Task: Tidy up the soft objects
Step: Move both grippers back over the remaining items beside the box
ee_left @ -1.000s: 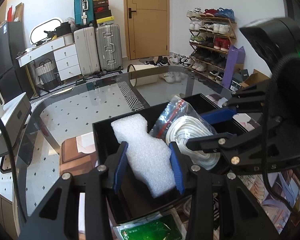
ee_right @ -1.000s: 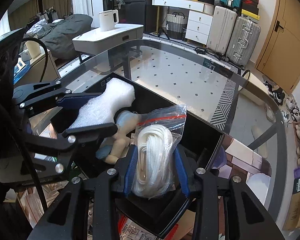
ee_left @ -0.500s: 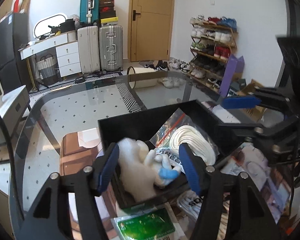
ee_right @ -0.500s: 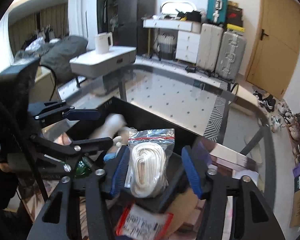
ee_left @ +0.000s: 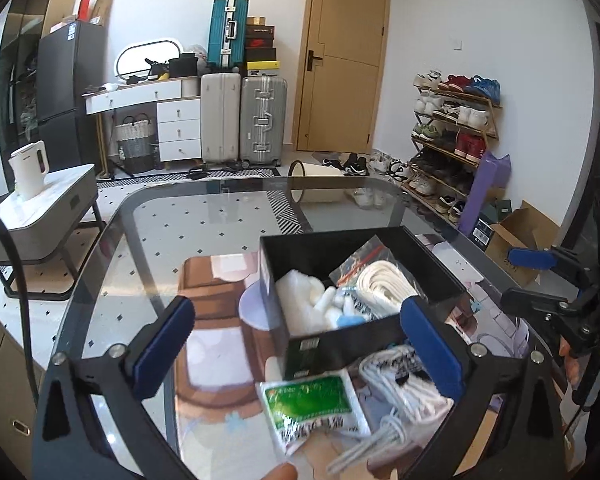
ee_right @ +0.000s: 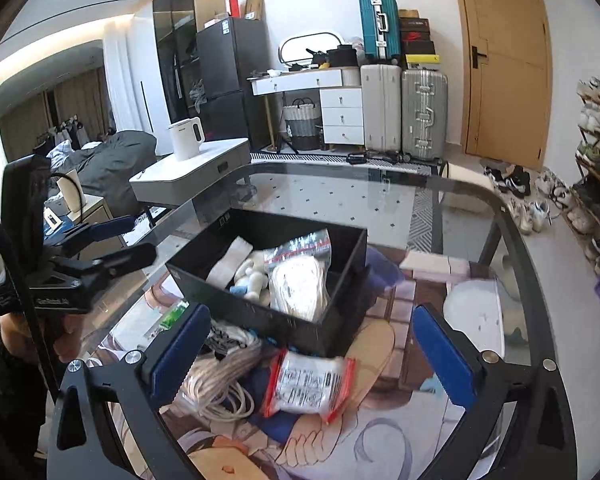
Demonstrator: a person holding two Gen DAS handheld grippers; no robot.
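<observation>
Both grippers stand empty above a glass table [ee_left: 148,216], jaws spread wide after just opening: the left gripper [ee_left: 296,344] frames the near wall of a black box [ee_left: 340,344], the right gripper [ee_right: 312,344] hangs over the clutter in front of it. Neither pad touches anything. Inside the box lie four soft things: a white foam piece [ee_left: 300,300], a small plush toy [ee_right: 252,280] with a blue part, and a clear bag [ee_right: 300,248] holding a coil of white rope [ee_left: 384,284]. By the look of it, a drop-off has been completed and the next pick-up is due. Still outside the box, just before its near wall, lie four more items: a green-printed packet [ee_left: 312,404], a loose white cord bundle [ee_left: 404,396], a beige rope coil [ee_right: 220,384] and a red-edged packet [ee_right: 308,384]. The next move calls for lowering one open gripper over an item, likely the red-edged packet between the right gripper's pads, and closing gently enough that the soft pack does not slip or burst.
</observation>
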